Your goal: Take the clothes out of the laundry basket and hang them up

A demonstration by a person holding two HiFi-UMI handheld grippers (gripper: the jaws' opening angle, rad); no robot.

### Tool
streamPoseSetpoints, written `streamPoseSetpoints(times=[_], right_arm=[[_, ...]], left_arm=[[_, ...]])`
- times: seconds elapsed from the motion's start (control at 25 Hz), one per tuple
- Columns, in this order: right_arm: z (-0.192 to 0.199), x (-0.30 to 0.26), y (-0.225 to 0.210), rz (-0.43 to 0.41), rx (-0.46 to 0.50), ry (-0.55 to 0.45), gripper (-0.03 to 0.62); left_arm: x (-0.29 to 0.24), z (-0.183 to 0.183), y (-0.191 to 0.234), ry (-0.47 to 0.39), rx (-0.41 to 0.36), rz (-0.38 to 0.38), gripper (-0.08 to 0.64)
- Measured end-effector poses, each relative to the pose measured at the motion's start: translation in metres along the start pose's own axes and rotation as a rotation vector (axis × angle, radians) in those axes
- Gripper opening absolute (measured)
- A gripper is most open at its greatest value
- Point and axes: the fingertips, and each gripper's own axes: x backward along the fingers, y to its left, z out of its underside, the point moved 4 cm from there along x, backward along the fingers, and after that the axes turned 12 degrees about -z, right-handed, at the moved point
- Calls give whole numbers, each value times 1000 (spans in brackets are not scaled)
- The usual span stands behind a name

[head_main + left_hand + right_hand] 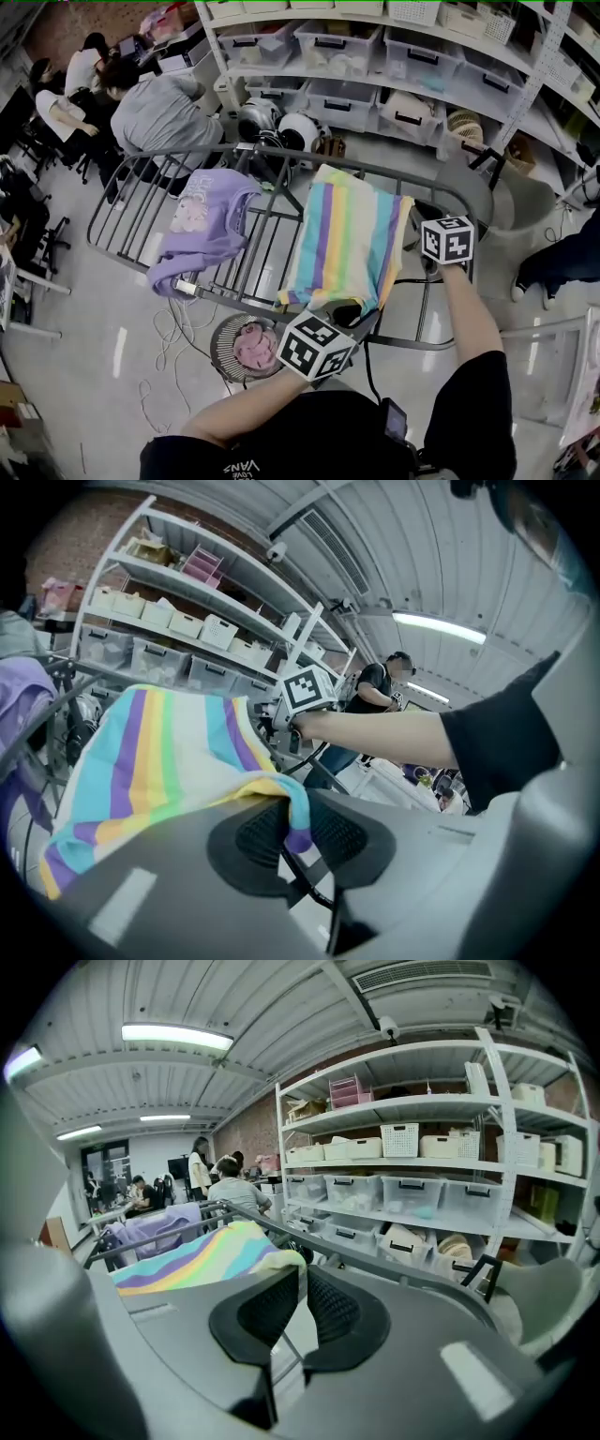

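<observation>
A striped pastel garment lies draped over the grey drying rack. My left gripper is at its near lower edge; in the left gripper view the left gripper is shut on a corner of the striped garment. My right gripper is at the garment's right edge. In the right gripper view the right gripper has the striped garment's pale edge pinched at its tips. A purple garment hangs on the rack's left half. The round laundry basket sits below, with something pink inside.
Shelves with plastic bins stand behind the rack. People sit at desks at the far left. Cables trail on the floor by the basket. A person's leg shows at the right edge.
</observation>
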Motion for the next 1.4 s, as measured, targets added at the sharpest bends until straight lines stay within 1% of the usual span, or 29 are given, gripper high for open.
streamPoseSetpoints(times=[0.08,0.16,0.36,0.48,0.6,0.76,0.96,1.12,1.24,1.4], right_arm=[[4,8,-8,44,-8,5,29],[6,17,-14,71,-19,3,31],[11,49,-21,126,30,24,32],[11,71,-21,148,50,10,32],[11,90,-12,156,53,-19,32],[16,112,12,161,28,-86,32],[20,138,57,172,11,-152,32],[28,154,103,171,-17,-182,32],[32,159,139,189,-24,-207,32],[39,161,188,205,-43,-250,31]], left_arm=[[-4,3,-1,11,4,-4,29],[-6,7,-1,21,9,-5,52],[-9,16,-1,46,37,15,123],[-9,20,-7,63,75,38,171],[-6,26,-10,67,121,51,192],[2,35,-14,69,164,71,219],[21,51,-20,84,168,124,225],[45,60,-22,79,149,157,225],[67,59,-17,27,113,159,225],[103,57,3,-62,84,122,225]])
